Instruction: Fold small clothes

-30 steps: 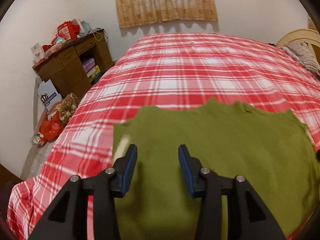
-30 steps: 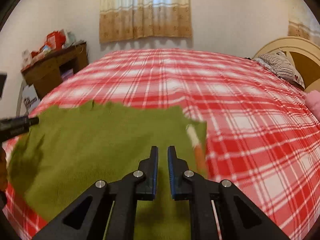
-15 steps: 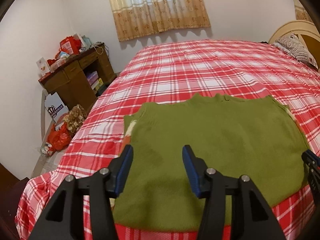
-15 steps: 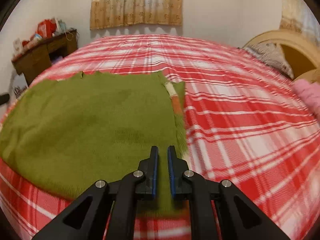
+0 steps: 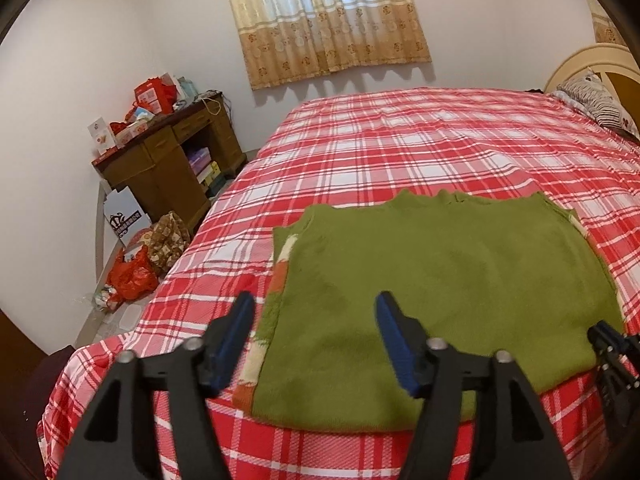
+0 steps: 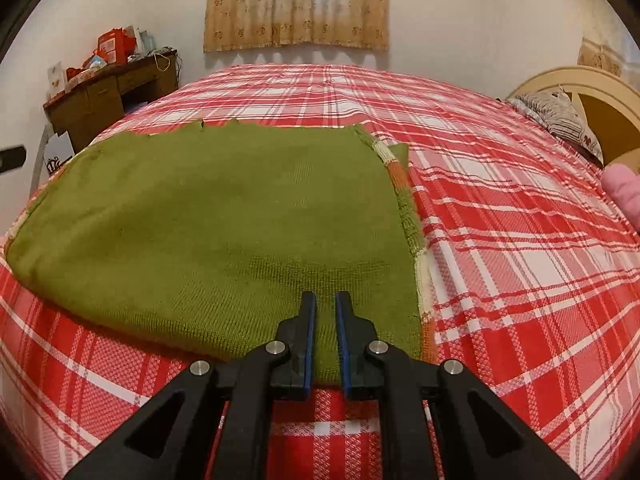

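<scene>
A small olive-green knitted garment point(image 5: 440, 292) lies flat on the red plaid bed, with striped white and orange trim along its left edge point(image 5: 280, 264). It also shows in the right wrist view point(image 6: 208, 220), trim on its right edge point(image 6: 404, 200). My left gripper point(image 5: 314, 338) is open above the garment's near left part, holding nothing. My right gripper point(image 6: 322, 336) has its jaws nearly closed with a narrow gap, over the garment's near right corner; it also shows at the right edge of the left wrist view point(image 5: 612, 344).
The red plaid bed point(image 5: 420, 152) reaches to the far wall with a curtain point(image 5: 328, 20). A cluttered wooden desk point(image 5: 168, 156) and bags on the floor point(image 5: 136, 264) stand left of the bed. A cream headboard and striped pillow point(image 6: 560, 116) are at the right.
Both grippers have pulled back and up from the garment, which now lies flat on the bed. The left jaws have opened a little wider. The right jaws stay close together.
</scene>
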The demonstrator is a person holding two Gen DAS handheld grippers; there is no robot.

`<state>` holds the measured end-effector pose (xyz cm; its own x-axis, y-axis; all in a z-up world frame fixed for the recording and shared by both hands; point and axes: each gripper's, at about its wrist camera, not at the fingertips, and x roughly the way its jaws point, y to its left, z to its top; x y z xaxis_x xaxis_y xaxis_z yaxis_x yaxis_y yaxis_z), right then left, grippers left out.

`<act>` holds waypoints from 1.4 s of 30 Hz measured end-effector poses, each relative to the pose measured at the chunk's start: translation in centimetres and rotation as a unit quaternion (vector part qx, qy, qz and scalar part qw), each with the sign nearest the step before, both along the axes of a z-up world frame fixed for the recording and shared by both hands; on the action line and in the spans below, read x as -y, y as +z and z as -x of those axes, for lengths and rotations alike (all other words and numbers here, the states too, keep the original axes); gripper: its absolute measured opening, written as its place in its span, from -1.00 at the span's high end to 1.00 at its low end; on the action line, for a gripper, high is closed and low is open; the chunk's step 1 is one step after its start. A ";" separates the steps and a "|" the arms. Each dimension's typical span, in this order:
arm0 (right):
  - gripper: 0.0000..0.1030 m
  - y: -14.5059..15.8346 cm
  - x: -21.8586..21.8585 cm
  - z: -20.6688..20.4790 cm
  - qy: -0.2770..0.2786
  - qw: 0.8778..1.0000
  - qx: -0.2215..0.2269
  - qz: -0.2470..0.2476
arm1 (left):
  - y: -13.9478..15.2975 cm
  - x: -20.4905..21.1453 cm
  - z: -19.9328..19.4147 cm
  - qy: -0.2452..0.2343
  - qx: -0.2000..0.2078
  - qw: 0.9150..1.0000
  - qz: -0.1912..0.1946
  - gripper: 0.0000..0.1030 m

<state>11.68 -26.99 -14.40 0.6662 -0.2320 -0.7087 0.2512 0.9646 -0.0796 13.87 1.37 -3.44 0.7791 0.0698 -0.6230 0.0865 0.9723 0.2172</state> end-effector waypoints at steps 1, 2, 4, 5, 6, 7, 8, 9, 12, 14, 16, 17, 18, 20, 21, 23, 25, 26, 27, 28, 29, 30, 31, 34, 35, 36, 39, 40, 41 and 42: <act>0.80 -0.1 -0.1 0.1 0.000 1.000 0.003 0.003 | -0.3 -0.2 0.0 0.005 -0.003 1.000 0.002 -0.53; 0.80 -0.2 -0.2 0.1 0.000 1.000 0.003 0.009 | -0.6 -0.4 -0.1 0.011 -0.007 1.000 0.004 -0.55; 0.79 -0.2 -0.5 0.0 0.000 1.000 0.001 0.022 | -1.3 -0.8 -0.2 0.021 -0.017 1.000 0.003 -0.57; 0.79 -0.3 -0.7 0.0 -0.001 1.000 0.001 0.029 | -1.8 -1.0 -0.3 0.029 -0.024 0.999 0.003 -0.60; 0.79 -0.3 -0.7 0.1 -0.001 1.000 0.002 0.031 | -2.2 -1.5 -0.3 0.036 -0.029 0.999 0.005 -0.69; 0.79 -0.3 -0.8 0.2 -0.001 1.000 0.003 0.030 | -2.6 -2.0 -0.3 0.045 -0.033 0.998 0.011 -0.75; 0.79 -0.3 -0.7 0.3 0.000 1.000 0.005 0.026 | -3.0 -2.8 -0.2 0.060 -0.035 0.997 0.017 -0.76; 0.79 -0.3 -0.5 0.3 0.000 1.000 0.007 0.022 | -3.2 -3.3 0.1 0.071 -0.036 0.997 0.023 -0.76; 0.79 -0.2 0.0 0.4 0.001 1.000 0.012 0.010 | -4.7 -5.8 1.0 0.128 -0.045 0.989 0.067 -0.81; 0.79 -0.2 0.0 0.3 0.002 1.000 0.013 0.007 | -6.0 -7.3 1.2 0.152 -0.064 0.979 0.117 -0.81; 0.79 -0.3 0.1 0.3 0.002 1.000 0.014 0.006 | -7.2 -8.0 1.1 0.162 -0.085 0.970 0.159 -0.81; 0.79 -0.2 0.1 0.3 0.002 1.000 0.015 0.005 | -7.9 -8.1 0.8 0.160 -0.097 0.965 0.184 -0.81; 0.79 -0.2 0.1 0.3 0.002 1.000 0.015 0.004 | -8.4 -7.9 0.5 0.156 -0.105 0.963 0.193 -0.81; 0.79 -0.2 0.1 0.3 0.003 1.000 0.017 0.002 | -9.0 -7.4 -0.2 0.155 -0.114 0.961 0.200 -0.80; 0.79 -0.2 0.2 0.3 0.003 1.000 0.017 0.001 | -8.8 -7.0 -0.5 0.153 -0.102 0.962 0.201 -0.80; 0.79 -0.2 0.4 0.2 0.004 1.000 0.016 -0.002 | -8.5 -6.7 -1.4 0.135 -0.098 0.957 0.237 -0.80; 0.79 -0.1 0.5 0.1 0.004 1.000 0.013 -0.006 | -8.5 -6.9 -2.0 0.139 -0.098 0.951 0.258 -0.79; 0.79 0.0 0.4 0.1 0.002 1.000 0.010 -0.006 | -8.4 -6.8 -2.3 0.138 -0.094 0.951 0.260 -0.73; 0.79 0.4 0.2 0.1 -0.003 1.000 0.011 -0.002 | -8.4 -6.7 -2.4 0.136 -0.091 0.952 0.257 -0.44; 0.79 1.0 -0.1 0.3 -0.001 1.000 0.022 -0.006 | -8.3 -6.5 -2.5 0.130 -0.090 0.956 0.248 -0.07; 0.79 1.5 -0.5 0.3 0.007 0.999 0.034 -0.020 | -8.3 -6.4 -2.5 0.124 -0.090 0.958 0.243 0.07; 0.79 2.0 -0.9 0.2 0.016 0.999 0.041 -0.032 | -8.3 -6.6 -2.3 0.118 -0.089 0.959 0.243 0.24; 0.79 2.4 -1.6 0.0 0.028 0.998 0.049 -0.043 | -8.3 -6.7 -2.2 0.118 -0.088 0.958 0.245 0.24; 0.79 2.6 -4.3 -1.2 0.072 0.995 0.047 -0.055 | -8.4 -7.4 -2.0 0.122 -0.084 0.952 0.267 0.23; 0.79 2.2 -5.1 -1.7 0.085 0.994 0.041 -0.056 | -8.5 -7.7 -1.9 0.125 -0.081 0.949 0.277 0.17; 0.79 1.7 -5.7 -2.0 0.092 0.994 0.034 -0.053 | -8.6 -7.8 -2.0 0.124 -0.080 0.947 0.285 0.05; 0.79 -0.3 -6.6 -2.5 0.102 0.994 0.013 -0.042 | -8.6 -8.0 -2.3 0.120 -0.079 0.941 0.308 -0.17; 0.79 -0.1 -6.5 -2.4 0.102 0.994 0.021 -0.046 | -8.5 -7.8 -2.4 0.121 -0.078 0.942 0.305 -0.17; 0.79 -0.1 -6.2 -2.4 0.102 0.993 0.019 -0.057 | -8.5 -7.5 -2.6 0.120 -0.074 0.944 0.297 -0.13; 0.79 -0.2 -5.9 -2.4 0.102 0.993 0.020 -0.064 | -8.4 -7.2 -2.9 0.119 -0.073 0.948 0.287 -0.03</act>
